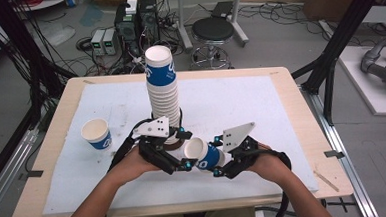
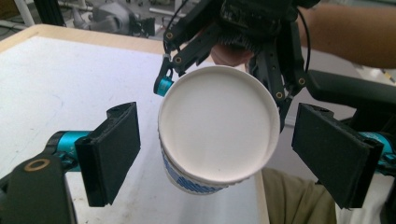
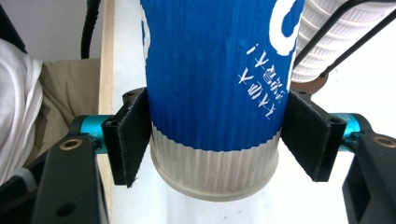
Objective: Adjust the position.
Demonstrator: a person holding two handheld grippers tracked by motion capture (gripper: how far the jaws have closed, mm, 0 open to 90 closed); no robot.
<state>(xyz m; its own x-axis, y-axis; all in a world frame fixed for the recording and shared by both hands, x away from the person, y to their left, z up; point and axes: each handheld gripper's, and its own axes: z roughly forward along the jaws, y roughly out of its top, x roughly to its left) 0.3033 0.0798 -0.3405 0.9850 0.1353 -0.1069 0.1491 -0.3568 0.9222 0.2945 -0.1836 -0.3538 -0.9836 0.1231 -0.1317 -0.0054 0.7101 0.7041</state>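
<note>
A blue and white paper cup lies sideways above the white board, and my right gripper is shut on its lower wall. In the right gripper view both pads press the ribbed blue cup near its base, with the gripper closed around it. The cup's open mouth faces my left gripper, which is open with one jaw on each side of the rim and not touching it. In the high view the left gripper sits at the foot of a tall stack of cups.
A single upright cup stands on the left of the white board, which covers a wooden table. The stack of cups rises close behind the held cup. A stool and electronics sit on the floor beyond the table.
</note>
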